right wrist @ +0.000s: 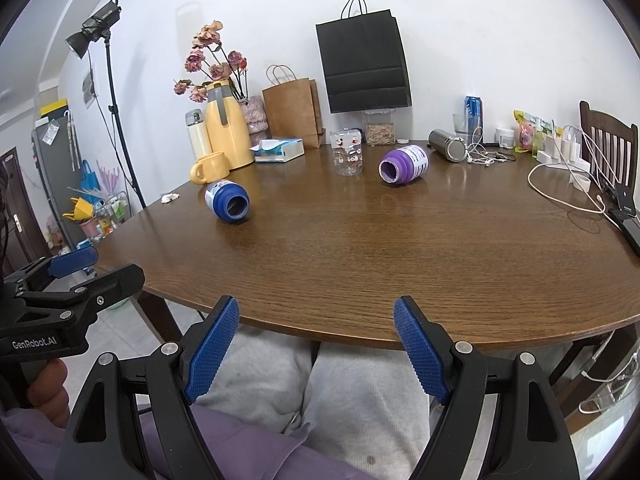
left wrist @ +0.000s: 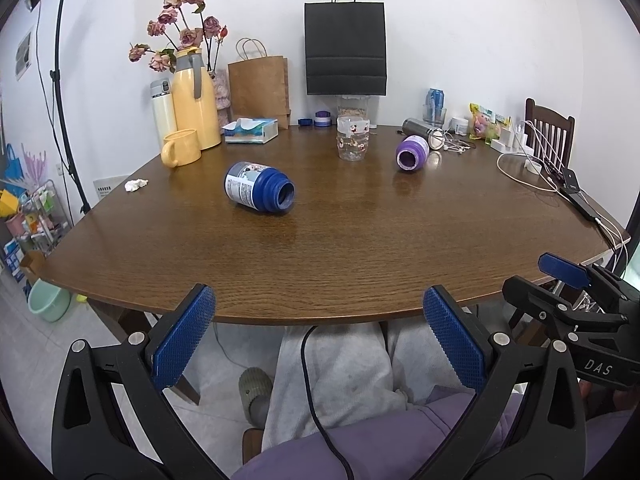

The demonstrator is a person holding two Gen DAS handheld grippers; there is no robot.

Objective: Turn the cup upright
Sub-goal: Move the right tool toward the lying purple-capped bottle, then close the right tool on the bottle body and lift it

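Note:
A blue cup point(left wrist: 259, 192) lies on its side on the brown table point(left wrist: 320, 248), its mouth facing me; it also shows in the right wrist view point(right wrist: 227, 201). A purple cup point(left wrist: 412, 153) lies on its side farther right, also in the right wrist view point(right wrist: 403, 165). My left gripper point(left wrist: 318, 300) is open and empty, held off the table's near edge. My right gripper point(right wrist: 316, 312) is open and empty, also off the near edge. Each gripper shows at the side of the other's view.
A clear printed glass point(left wrist: 352, 138) stands upright between the two cups. A yellow mug point(left wrist: 181, 147), yellow jug point(left wrist: 196, 100), tissue box point(left wrist: 251, 130) and paper bags stand at the back left. Cables, chargers point(left wrist: 532, 160) and a steel flask point(right wrist: 447, 144) lie at the right.

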